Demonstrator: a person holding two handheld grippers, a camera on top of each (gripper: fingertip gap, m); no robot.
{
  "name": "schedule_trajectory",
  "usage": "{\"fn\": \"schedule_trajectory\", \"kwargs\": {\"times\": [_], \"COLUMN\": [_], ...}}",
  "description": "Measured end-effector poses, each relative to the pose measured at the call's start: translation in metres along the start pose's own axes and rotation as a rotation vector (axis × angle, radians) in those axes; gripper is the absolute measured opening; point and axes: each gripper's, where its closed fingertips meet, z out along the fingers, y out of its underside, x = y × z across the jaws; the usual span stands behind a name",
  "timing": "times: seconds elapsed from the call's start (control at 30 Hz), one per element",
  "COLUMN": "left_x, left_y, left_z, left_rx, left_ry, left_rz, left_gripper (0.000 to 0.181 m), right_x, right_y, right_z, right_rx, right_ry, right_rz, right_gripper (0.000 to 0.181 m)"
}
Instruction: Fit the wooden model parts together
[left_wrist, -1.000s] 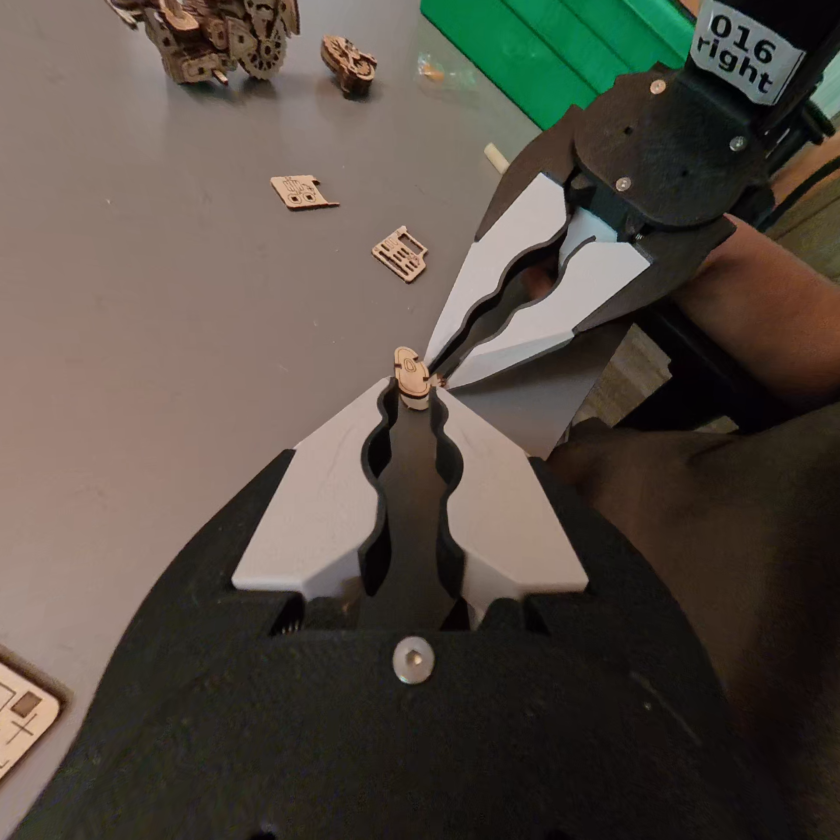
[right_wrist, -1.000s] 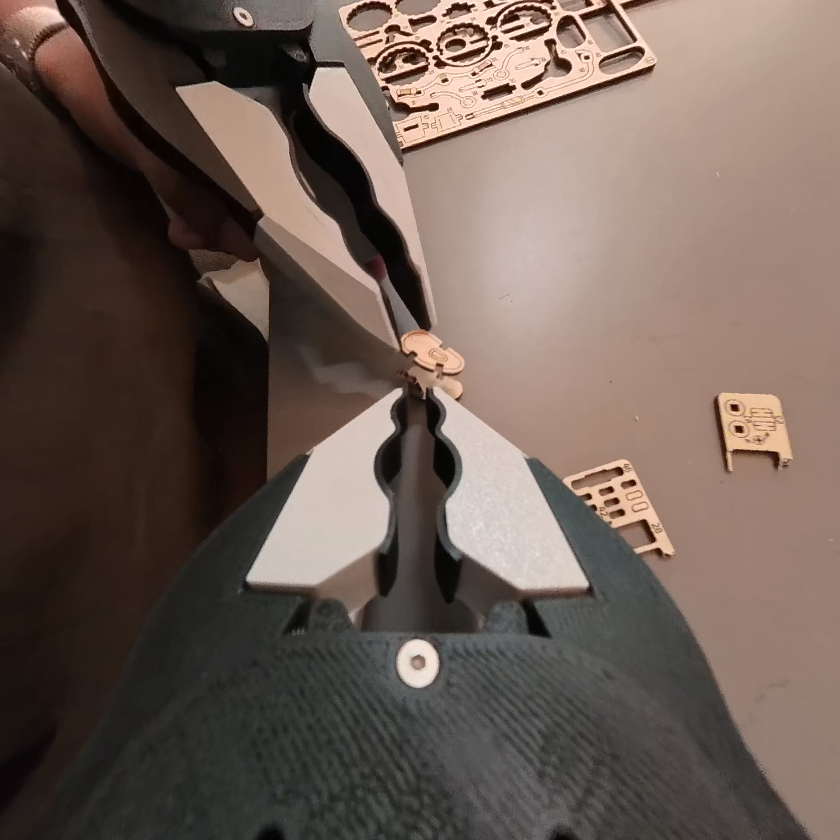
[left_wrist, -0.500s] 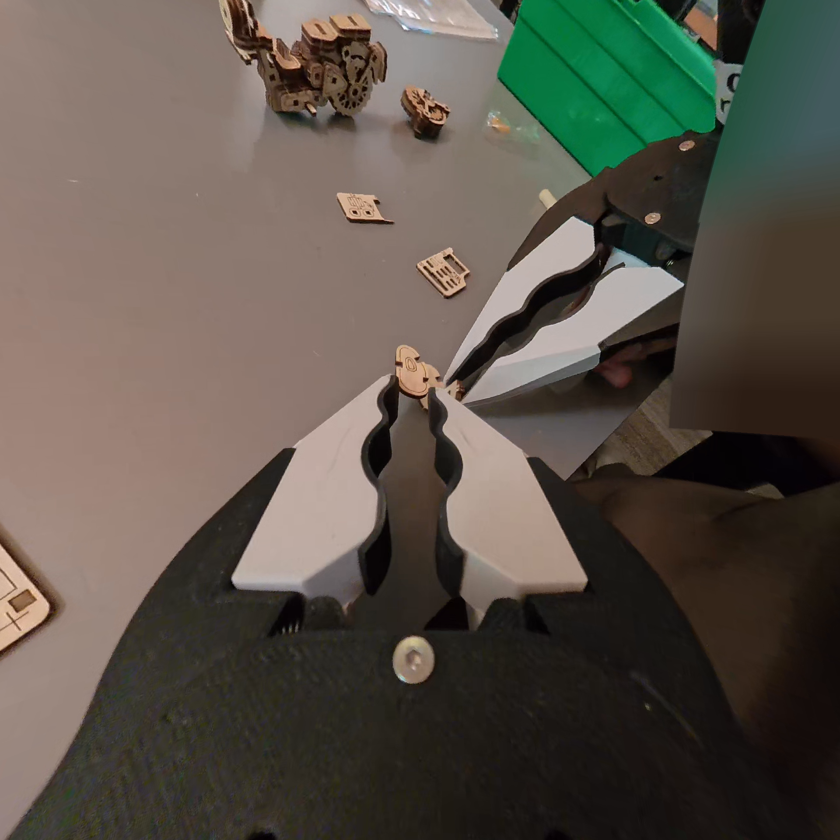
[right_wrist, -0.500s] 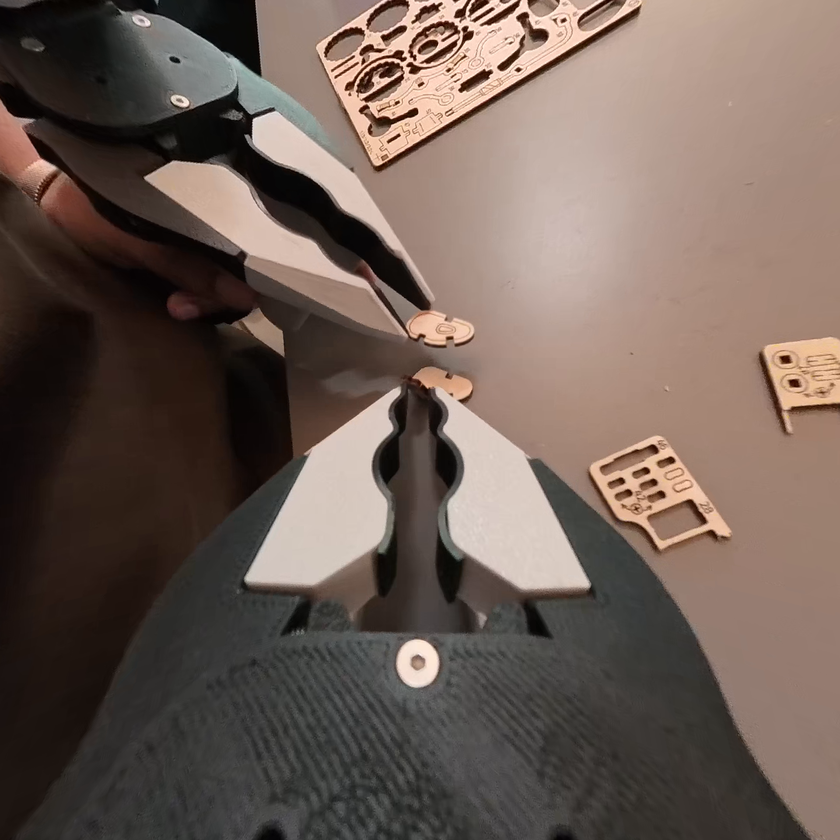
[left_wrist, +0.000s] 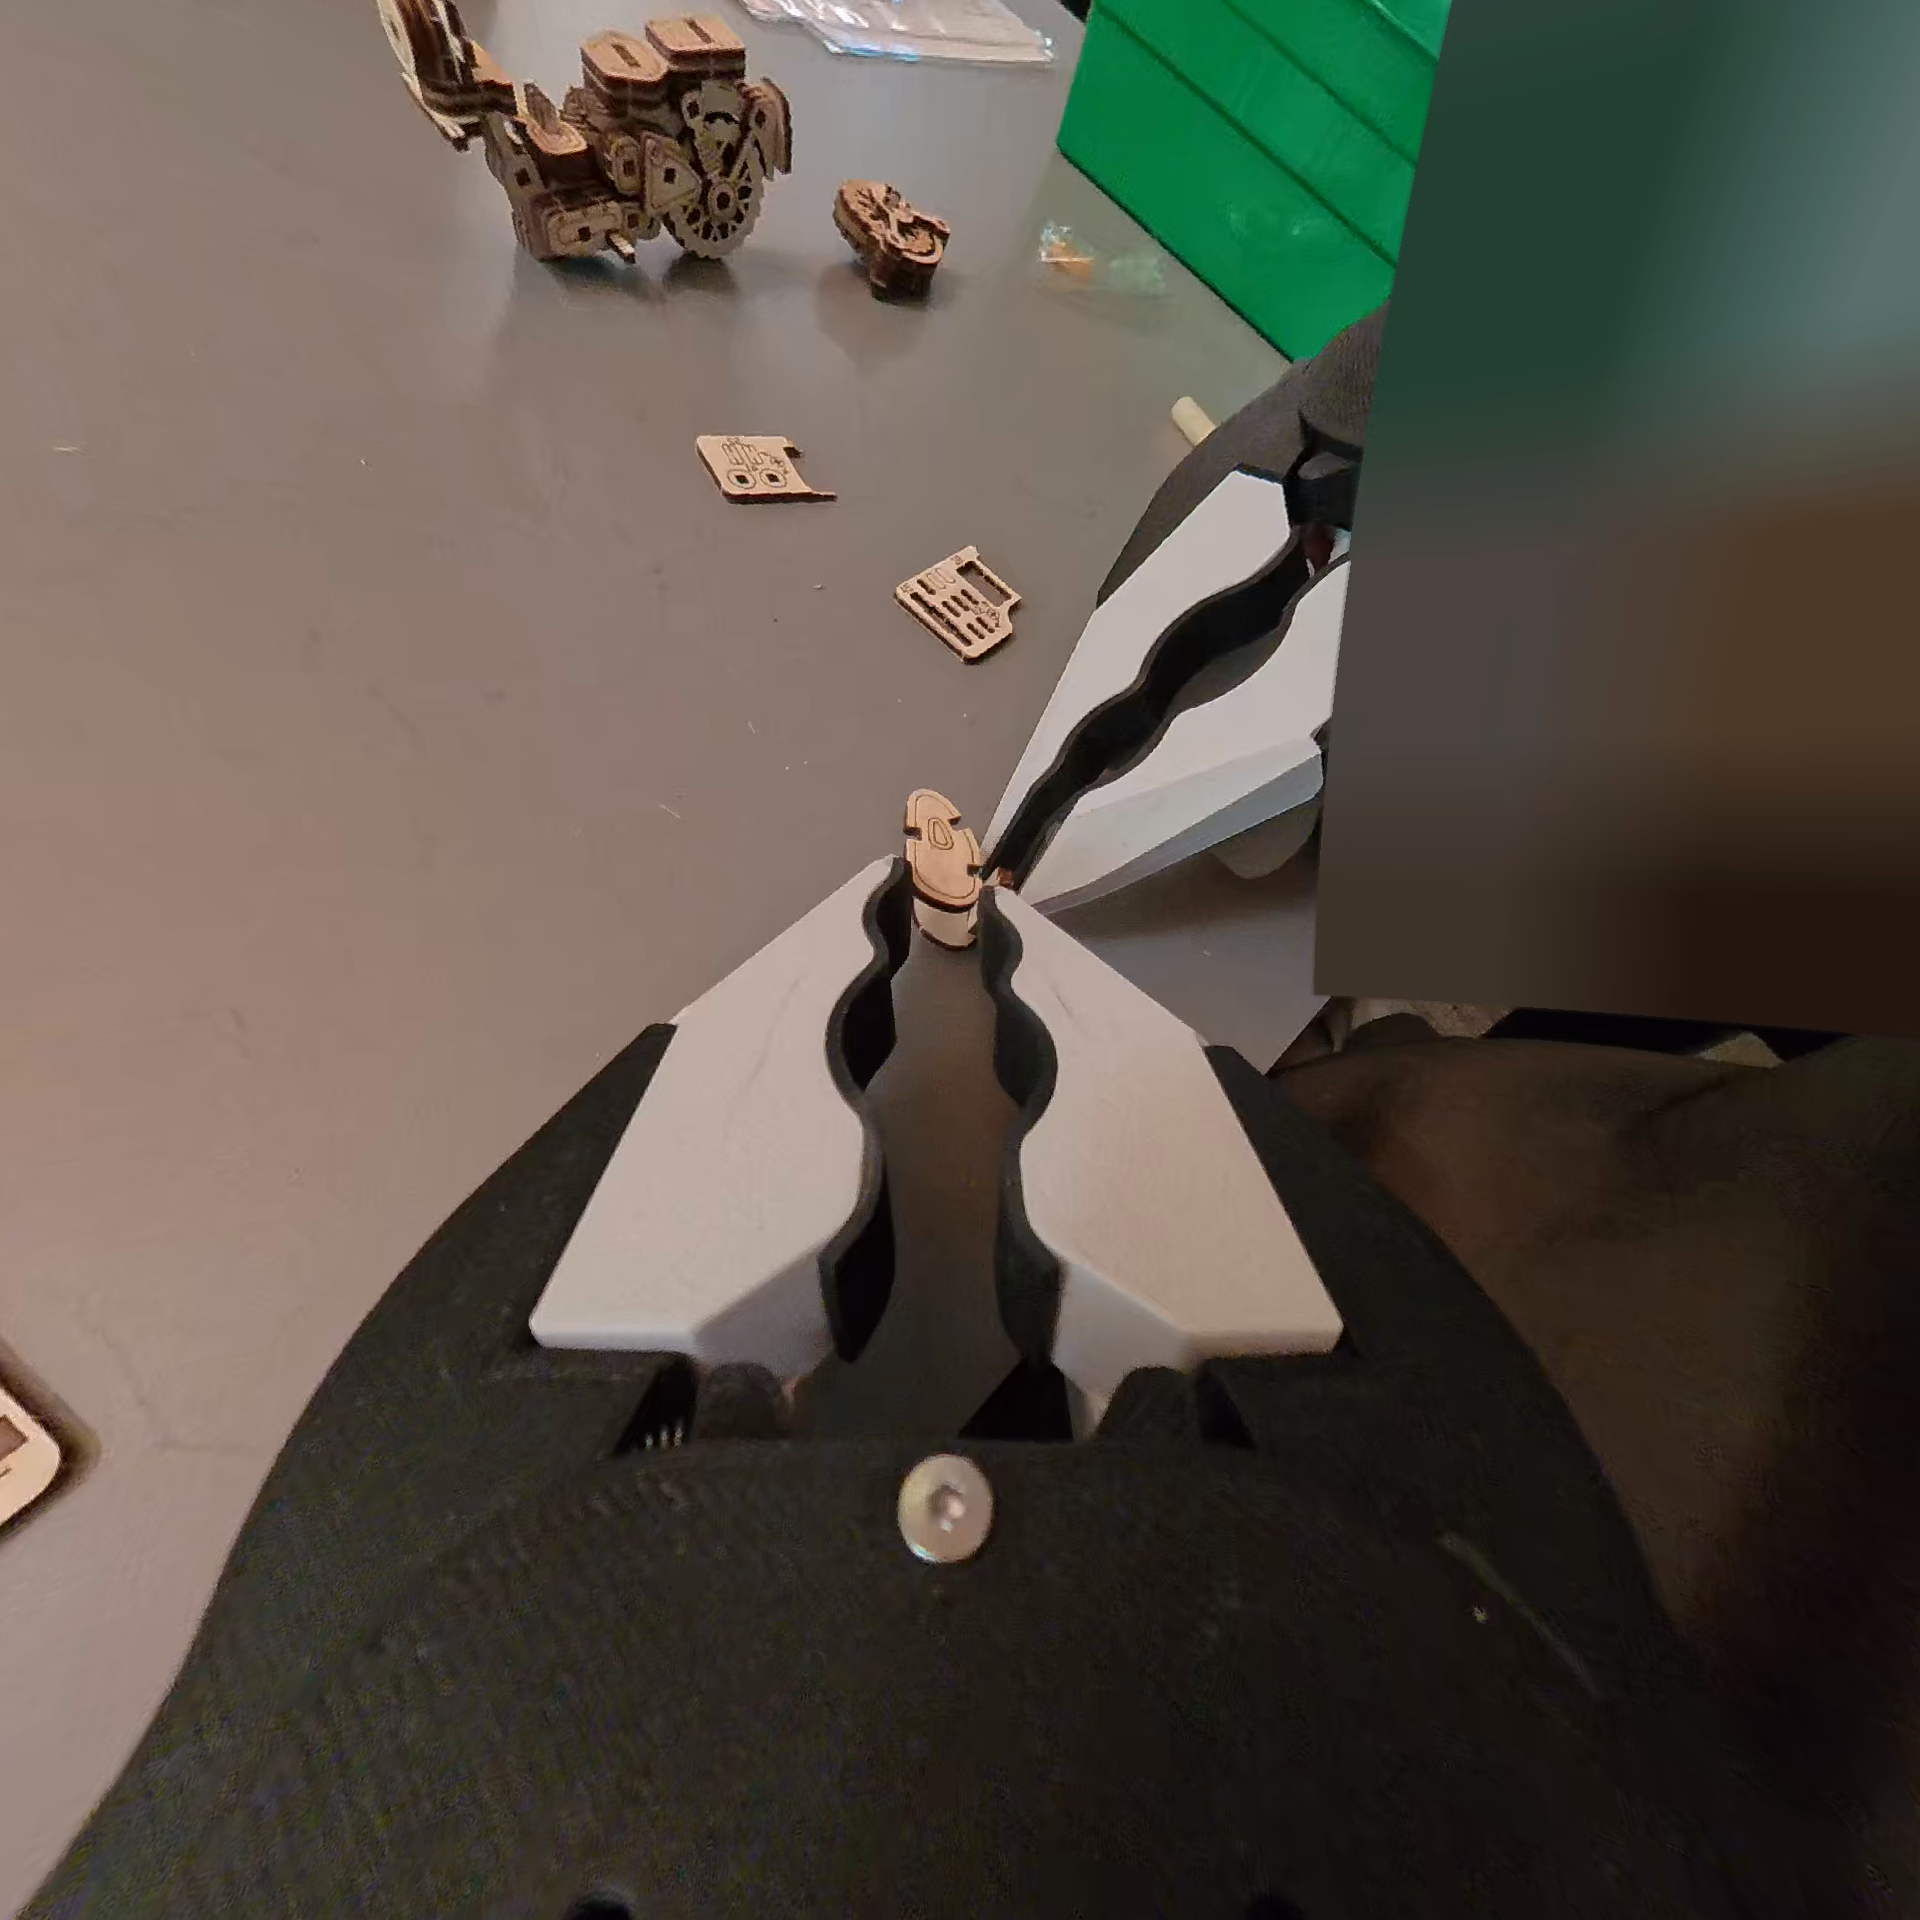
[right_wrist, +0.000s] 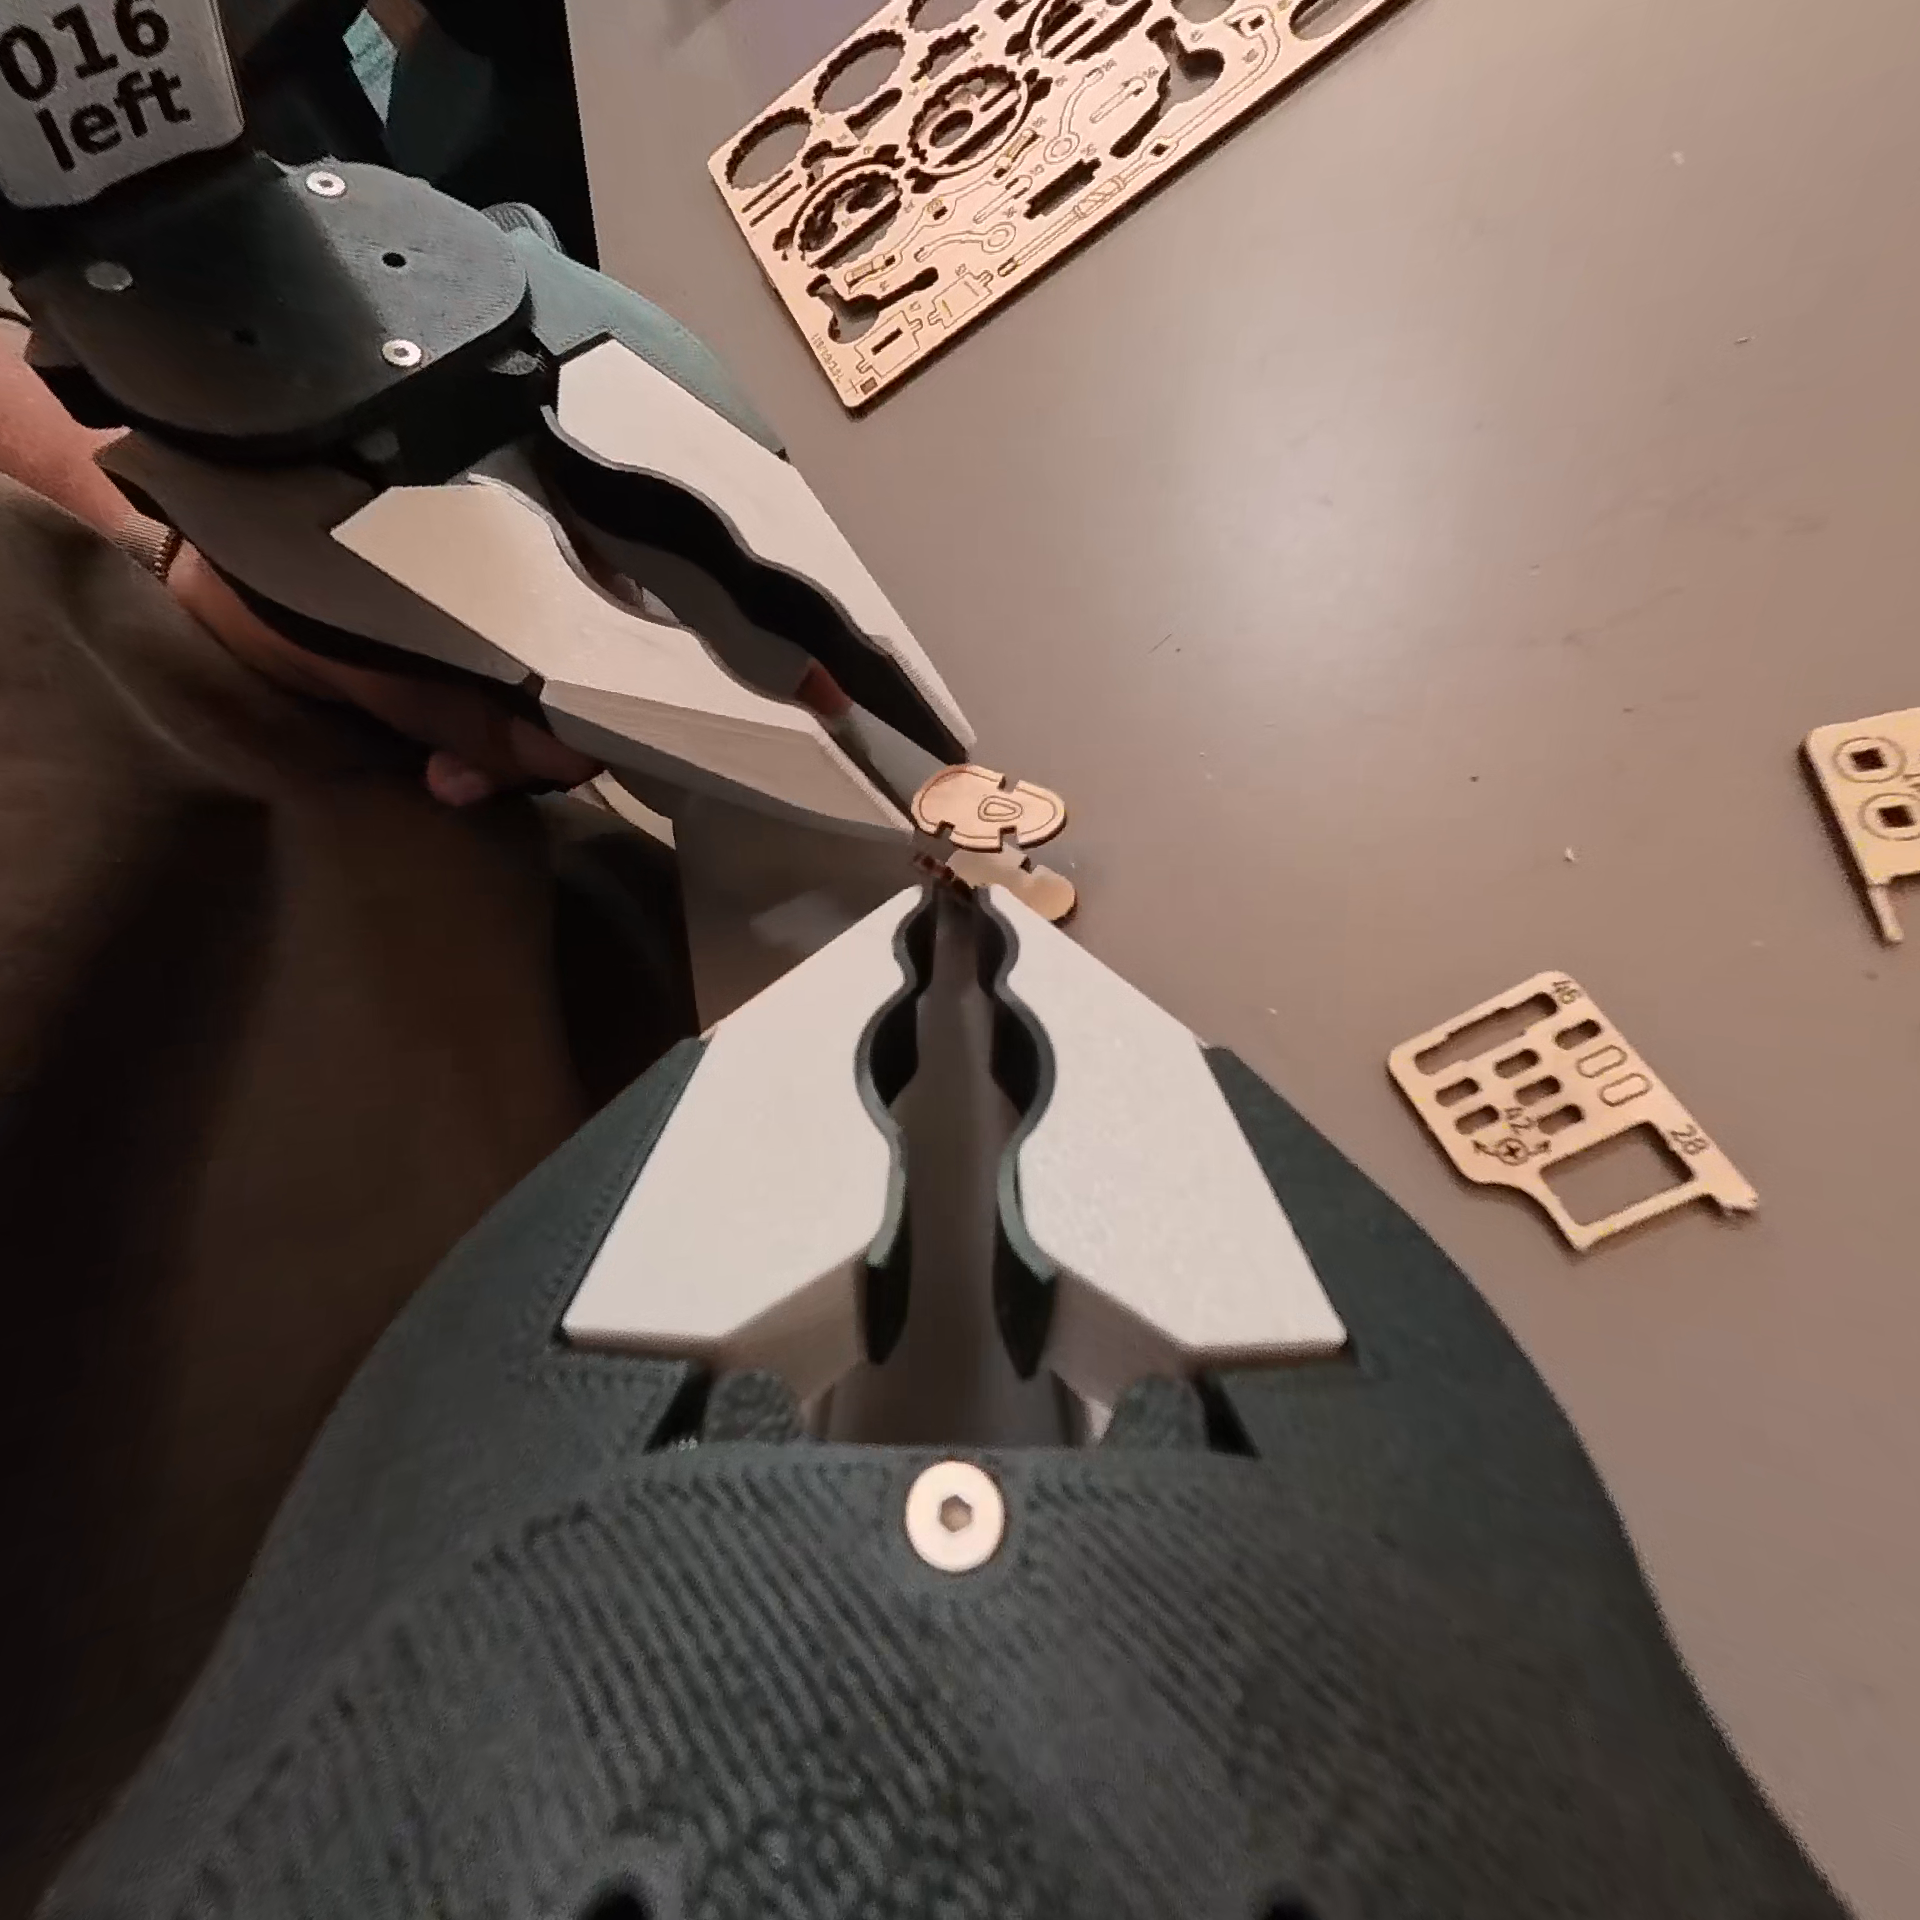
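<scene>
My left gripper (left_wrist: 940, 896) is shut on a small oval wooden disc (left_wrist: 935, 847) and holds it on edge above the grey table (left_wrist: 312, 727). In the right wrist view the same disc (right_wrist: 992, 810) lies flat in the left gripper (right_wrist: 932, 800). My right gripper (right_wrist: 951, 902) is shut on a second small wooden piece (right_wrist: 1047, 891), which sits just under the disc and touches or nearly touches it. In the left wrist view the right gripper (left_wrist: 1003, 871) comes in from the right, tip to tip with mine.
A part-built wooden model (left_wrist: 623, 156) and a small wooden sub-assembly (left_wrist: 894, 234) stand far back, beside a green bin (left_wrist: 1247, 156). Two flat offcuts (right_wrist: 1569, 1112) (right_wrist: 1870, 800) lie to the right. A punched-out wooden sheet (right_wrist: 1039, 156) lies beyond. The table edge is close by. Both grippers' tips are close together, under 4 cm apart.
Half a second ago the two held pieces were a short gap apart. Now the grippers have closed in, so the pieces meet tip to tip again, as one second ago.
</scene>
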Motion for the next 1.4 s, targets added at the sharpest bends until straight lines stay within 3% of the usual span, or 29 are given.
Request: {"fn": "schedule_trajectory", "kwargs": {"times": [1.4], "left_x": [0.0047], "left_y": [0.0017], "left_z": [-0.0011], "left_rx": [0.049], "left_ry": [0.013], "left_rz": [0.028], "left_gripper": [0.009], "right_x": [0.0007], "right_y": [0.0008], "right_z": [0.0001], "right_rx": [0.004], "right_ry": [-0.006], "right_rz": [0.055], "right_gripper": [0.009]}}
